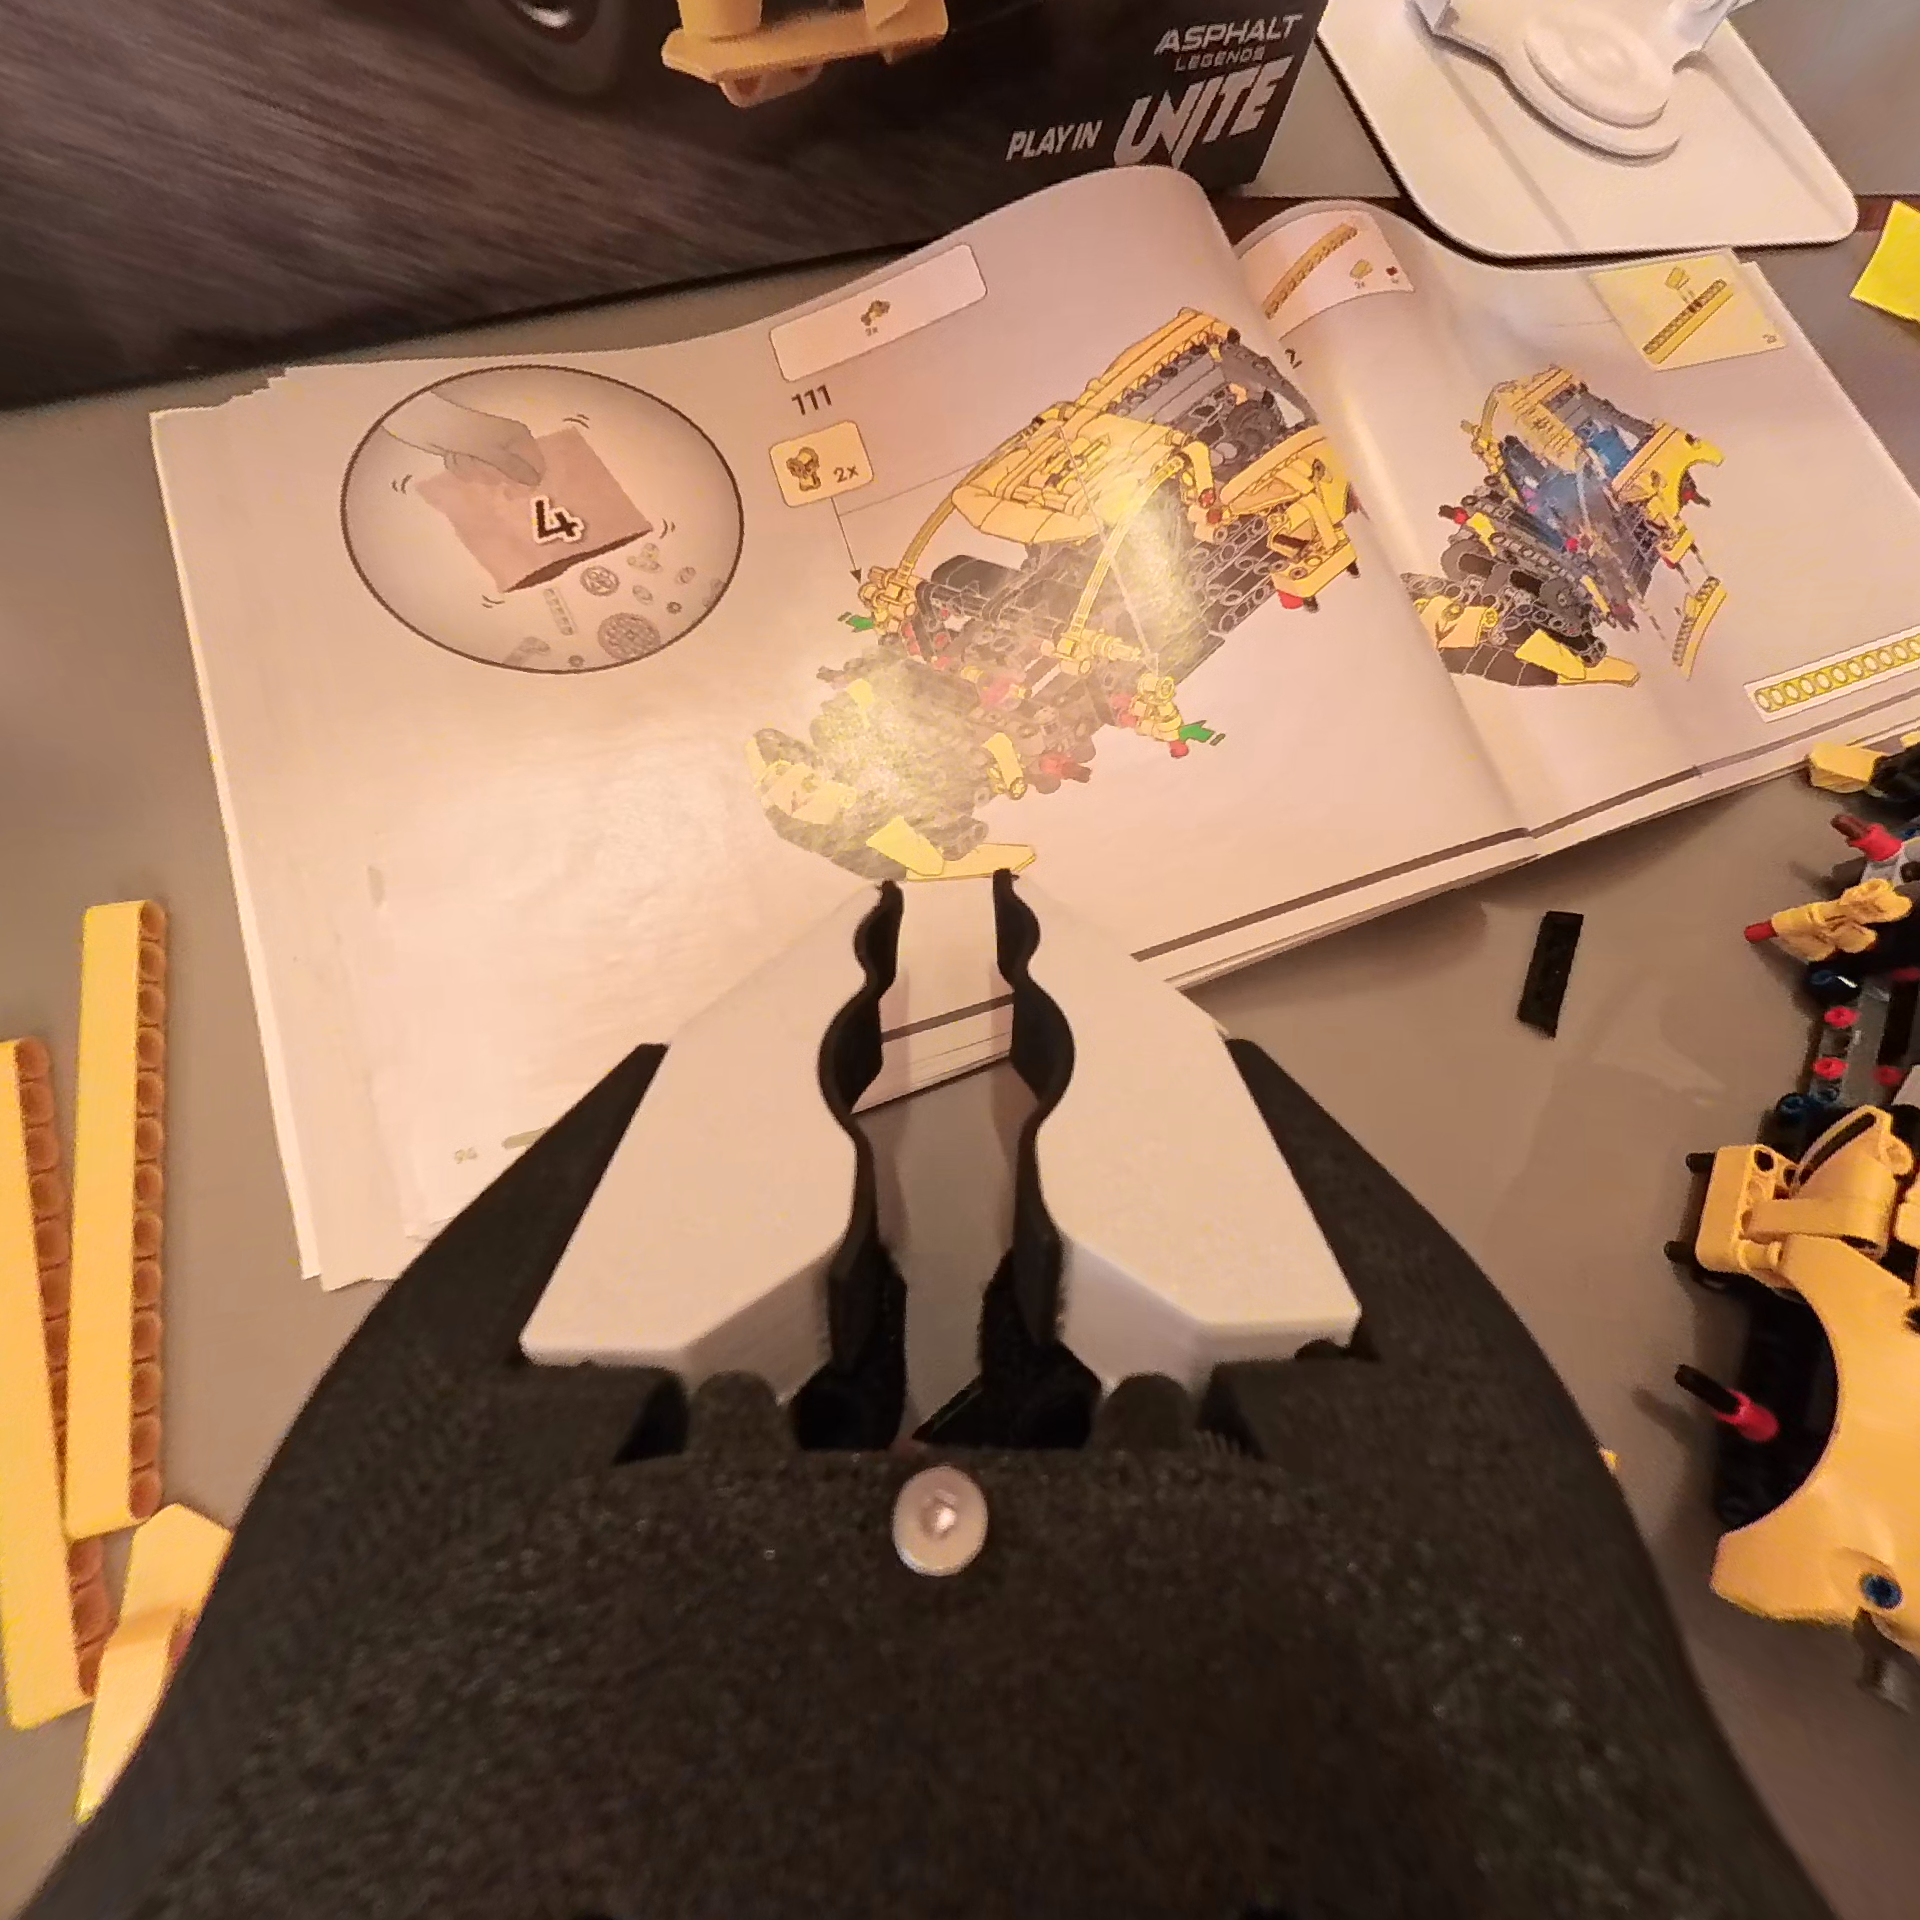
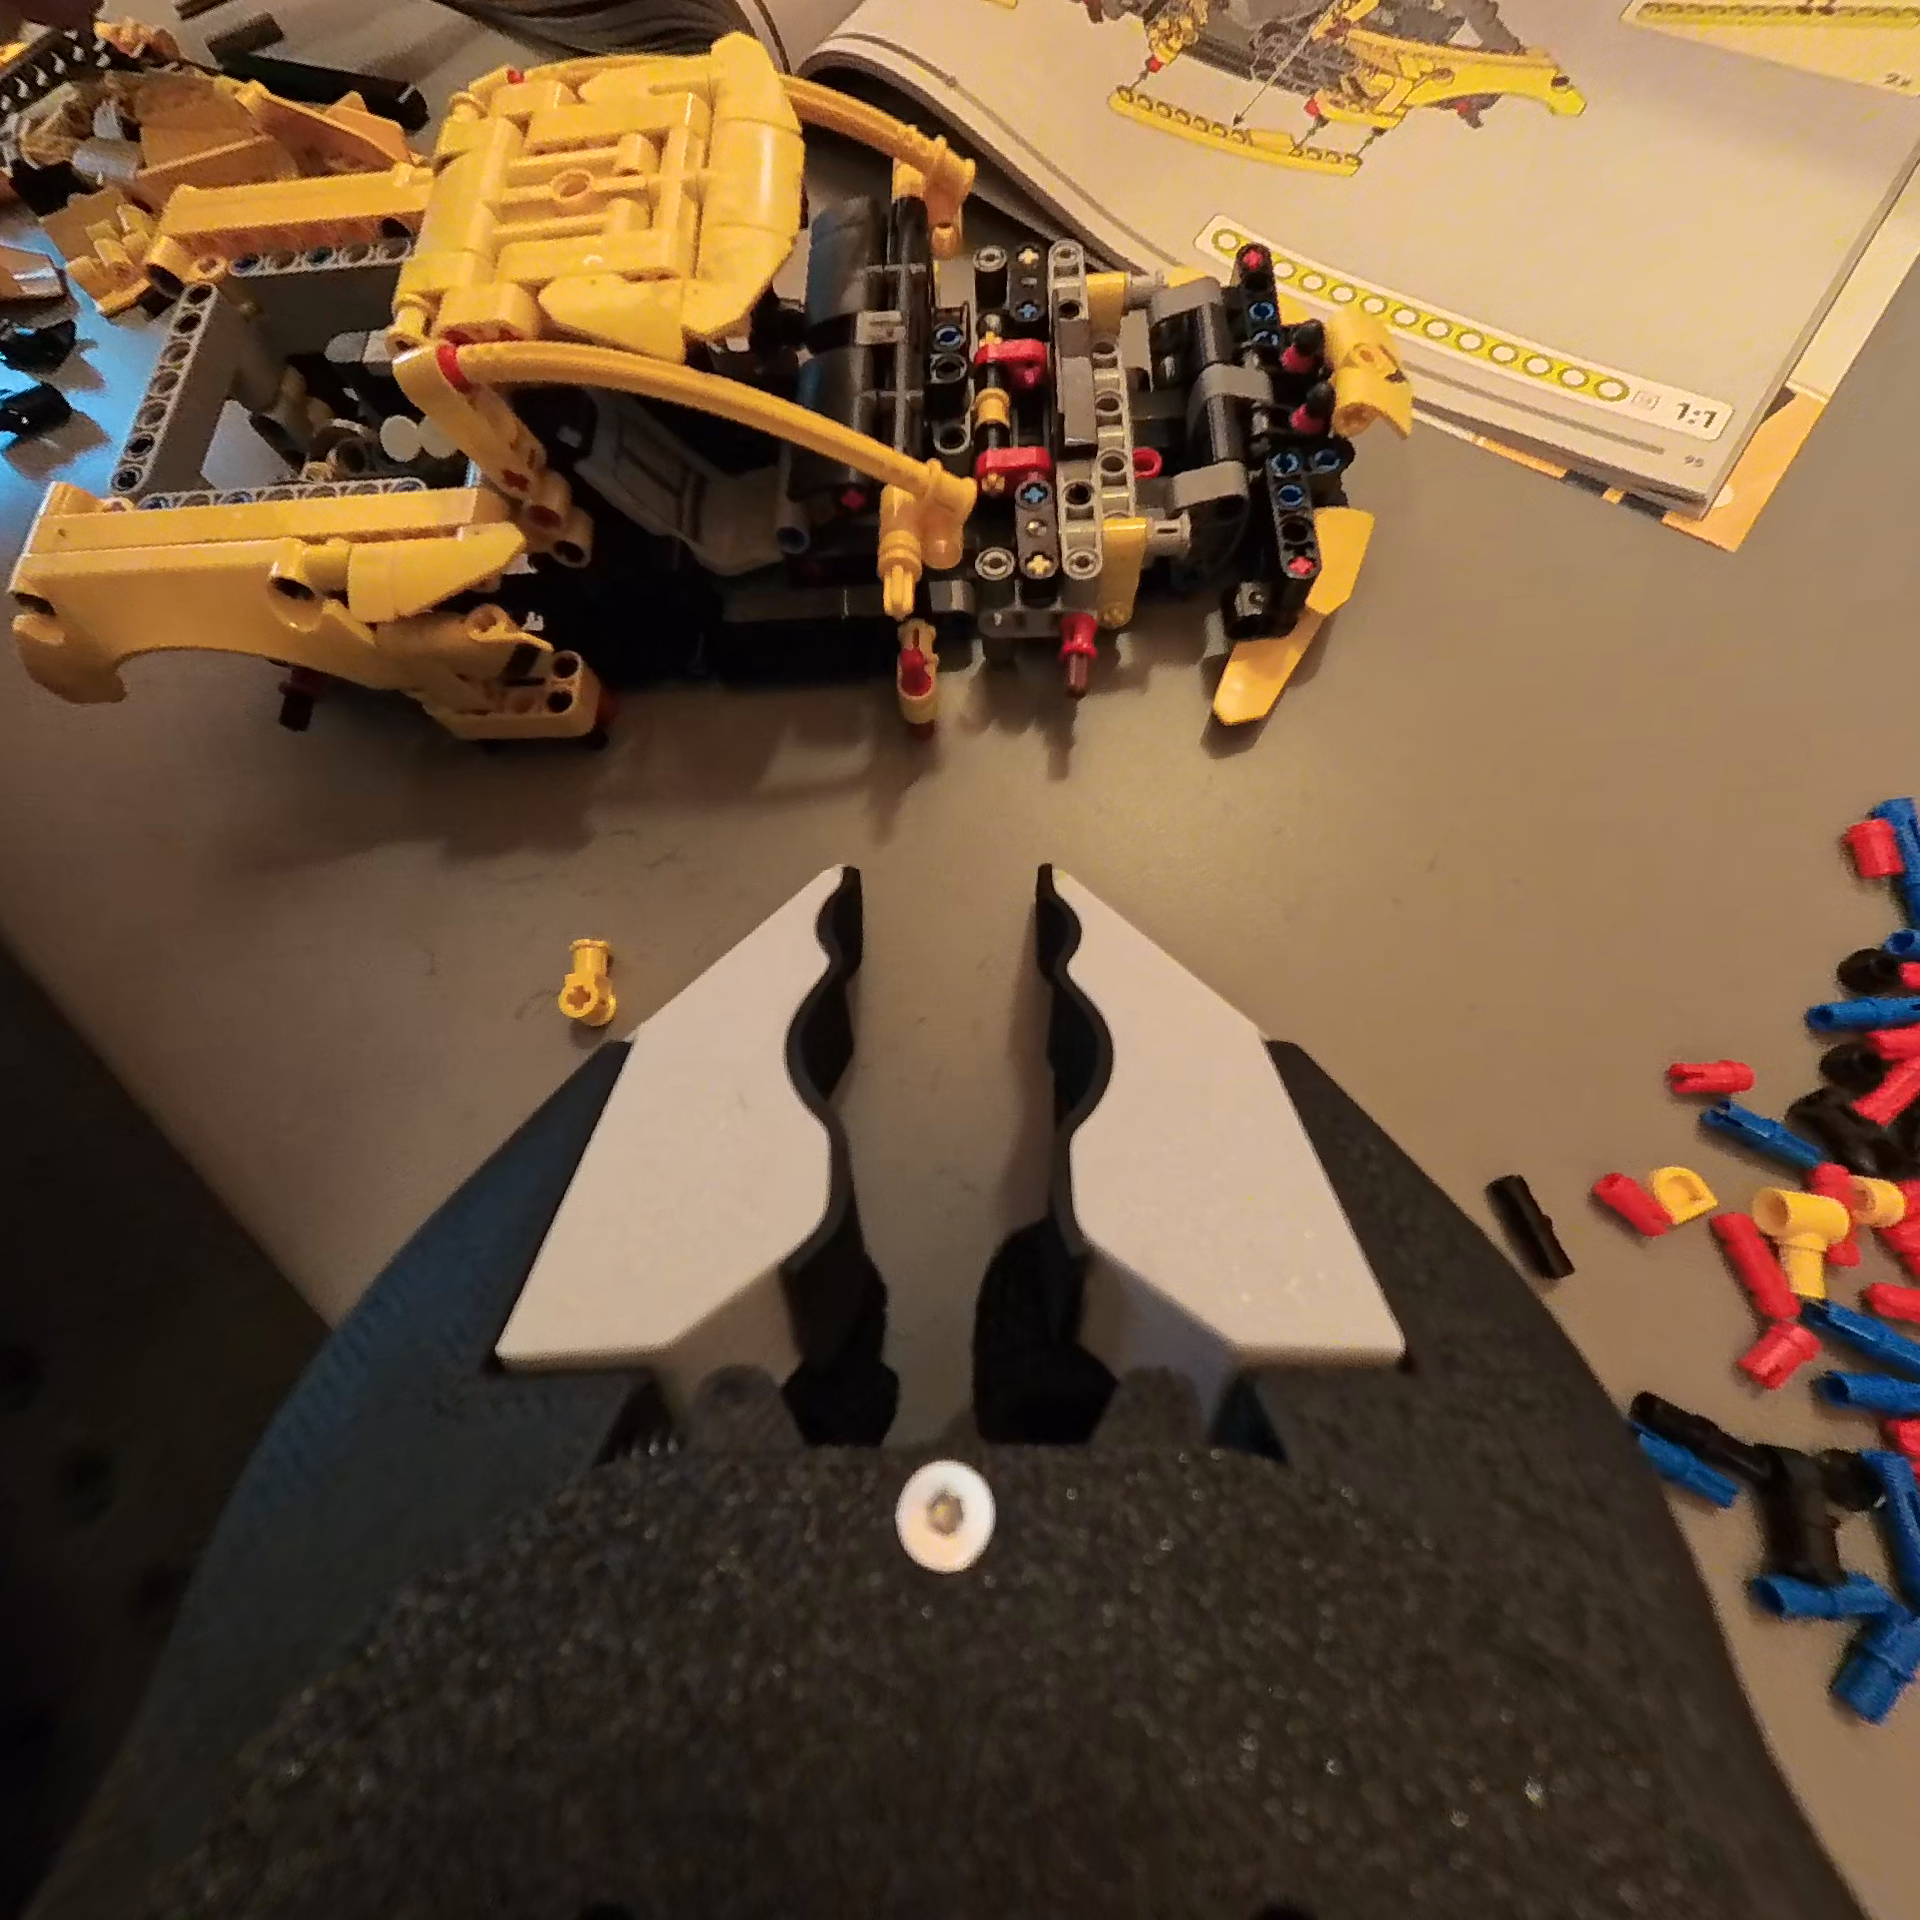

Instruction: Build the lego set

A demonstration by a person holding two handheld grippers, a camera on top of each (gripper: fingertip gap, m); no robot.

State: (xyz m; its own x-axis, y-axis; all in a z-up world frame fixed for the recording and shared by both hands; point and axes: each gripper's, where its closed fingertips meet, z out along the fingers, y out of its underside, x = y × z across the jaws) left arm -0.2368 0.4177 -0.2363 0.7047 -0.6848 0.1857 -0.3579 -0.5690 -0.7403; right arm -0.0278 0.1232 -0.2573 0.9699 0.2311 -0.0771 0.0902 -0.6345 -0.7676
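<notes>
A half-built yellow and black lego car (image 2: pixel 665 416) stands on the grey table in the right wrist view; its edge also shows in the left wrist view (image 1: pixel 1808 1351). My right gripper (image 2: pixel 948 883) is open and empty, hovering a short way in front of the car. A small yellow connector (image 2: pixel 588 982) lies loose just left of its left finger. My left gripper (image 1: pixel 943 894) is open and empty, its tips over the lower edge of the open instruction booklet (image 1: pixel 623 831).
A pile of red, blue, black and yellow pins (image 2: pixel 1829 1299) lies at the right. Long yellow beams (image 1: pixel 114 1216) lie at the left. A black piece (image 1: pixel 1550 971) lies by the booklet. The set's box (image 1: pixel 727 114) and a white tray (image 1: pixel 1579 125) stand behind. The grippers' ends are close to 35 centimeters from one another. To the small yellow connector (image 2: pixel 588 982): right tips about 5 centimeters, left tips about 35 centimeters.
</notes>
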